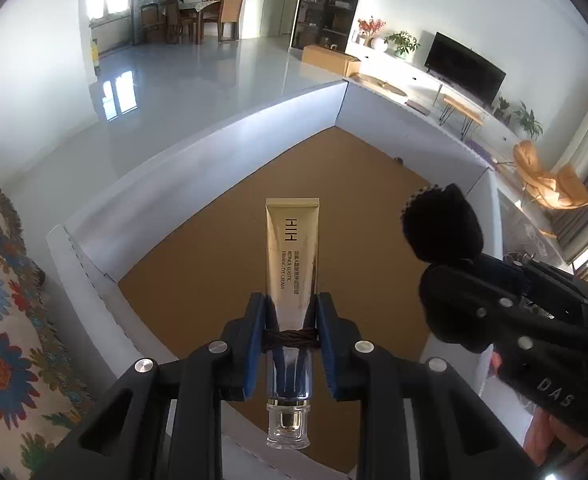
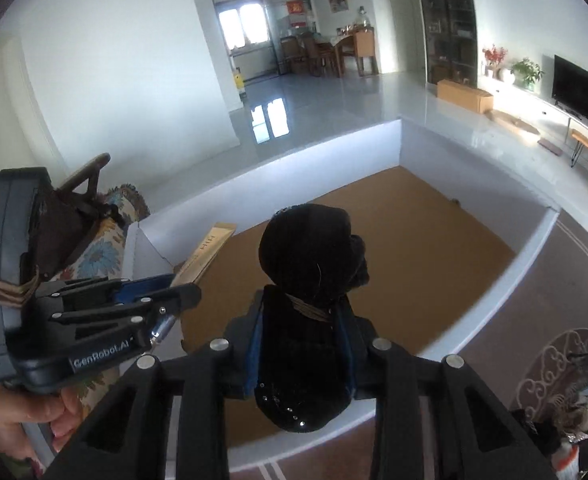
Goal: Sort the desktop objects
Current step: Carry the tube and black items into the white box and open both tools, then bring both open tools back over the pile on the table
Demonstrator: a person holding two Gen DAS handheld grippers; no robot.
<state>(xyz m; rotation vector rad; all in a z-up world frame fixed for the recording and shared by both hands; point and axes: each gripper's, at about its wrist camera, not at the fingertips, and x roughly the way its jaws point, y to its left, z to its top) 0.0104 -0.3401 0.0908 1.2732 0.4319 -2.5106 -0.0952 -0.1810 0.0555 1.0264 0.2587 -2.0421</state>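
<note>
My left gripper [image 1: 289, 320] is shut on a gold eye-cream tube [image 1: 291, 256], clear cap toward the camera, held above a white-walled box with a brown cardboard floor [image 1: 221, 264]. My right gripper [image 2: 304, 316] is shut on a black fabric bundle [image 2: 314, 248] over the same box [image 2: 434, 248]. The right gripper and bundle show at the right of the left wrist view [image 1: 446, 224]. The left gripper [image 2: 161, 292] and the tube [image 2: 207, 252] show at the left of the right wrist view.
The box has white walls [image 1: 197, 168] on all sides. A floral cloth [image 1: 5, 320] lies to the left of it. More small items [image 2: 566, 420] sit at the lower right on the brown table. A living room lies beyond.
</note>
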